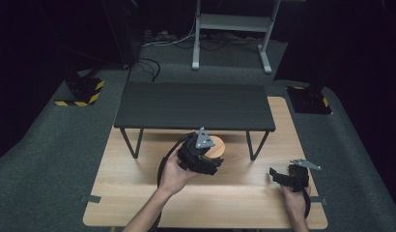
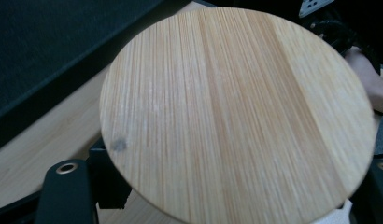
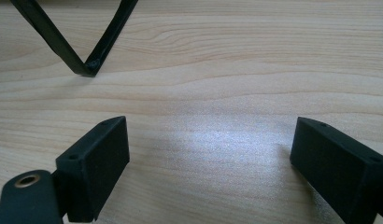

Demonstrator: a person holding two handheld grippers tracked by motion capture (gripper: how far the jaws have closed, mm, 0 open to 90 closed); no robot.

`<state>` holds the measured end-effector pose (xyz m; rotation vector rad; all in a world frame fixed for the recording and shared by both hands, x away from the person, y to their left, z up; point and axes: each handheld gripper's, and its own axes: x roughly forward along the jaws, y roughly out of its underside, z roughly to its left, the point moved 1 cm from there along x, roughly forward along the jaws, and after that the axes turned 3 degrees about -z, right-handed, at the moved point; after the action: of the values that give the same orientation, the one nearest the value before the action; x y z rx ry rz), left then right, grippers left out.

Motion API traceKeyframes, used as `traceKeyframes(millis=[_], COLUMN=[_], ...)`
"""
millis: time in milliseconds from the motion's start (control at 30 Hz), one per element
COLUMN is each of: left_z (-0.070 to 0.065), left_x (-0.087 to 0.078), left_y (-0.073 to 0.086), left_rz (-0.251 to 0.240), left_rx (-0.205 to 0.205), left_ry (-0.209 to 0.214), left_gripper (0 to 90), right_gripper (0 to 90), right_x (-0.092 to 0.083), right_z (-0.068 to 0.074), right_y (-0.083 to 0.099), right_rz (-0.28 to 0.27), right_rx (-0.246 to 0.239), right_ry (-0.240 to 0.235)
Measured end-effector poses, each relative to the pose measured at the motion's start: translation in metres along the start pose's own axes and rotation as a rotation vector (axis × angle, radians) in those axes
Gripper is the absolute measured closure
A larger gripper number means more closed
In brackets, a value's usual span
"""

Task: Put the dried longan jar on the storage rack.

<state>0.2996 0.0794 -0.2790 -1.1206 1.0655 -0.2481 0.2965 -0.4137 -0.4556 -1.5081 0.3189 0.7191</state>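
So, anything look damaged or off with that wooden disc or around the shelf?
Mostly fine. The round wooden disc, clamped in the left gripper, has one small dark spot near its edge. The right gripper rests open on the table.

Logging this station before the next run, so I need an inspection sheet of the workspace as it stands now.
Surface: light wooden table, bare.
Job's things: round wooden disc held in the left tool, near the front edge of the black shelf.
Clutter: nothing seen.
Grippers: left tool shut on the disc; right tool open, empty, low over the table.
Cables: black cable trails from the left tool; more on the floor behind.
Surroundings: grey carpet, dark room, white stand behind.
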Motion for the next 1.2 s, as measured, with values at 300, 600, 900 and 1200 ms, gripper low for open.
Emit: traceKeyframes(millis=[300, 600, 900, 1200], left_z=[0.017, 0.045, 0.067, 0.073], left_x=[-0.015, -0.006, 0.017, 0.031], left_y=[-0.031, -0.072, -0.091, -0.092], left_rz=[-0.063, -0.053, -0.007, 0.025], left_rx=[0.001, -0.024, -0.073, -0.085], left_ry=[0.044, 0.05, -0.047, -0.099], left_gripper=[25.3, 25.3, 25.3, 25.3], right_gripper=[11.1, 11.1, 11.0, 11.0], right_x=[0.0, 0.0, -0.001, -0.001], right_z=[-0.002, -0.003, -0.005, -0.005], right_y=[0.0, 0.001, 0.002, 0.002], right_rz=[-0.003, -0.005, -0.009, -0.009], right_rx=[0.003, 0.007, 0.019, 0.018], right_ry=[-0.005, -0.009, -0.018, -0.018])
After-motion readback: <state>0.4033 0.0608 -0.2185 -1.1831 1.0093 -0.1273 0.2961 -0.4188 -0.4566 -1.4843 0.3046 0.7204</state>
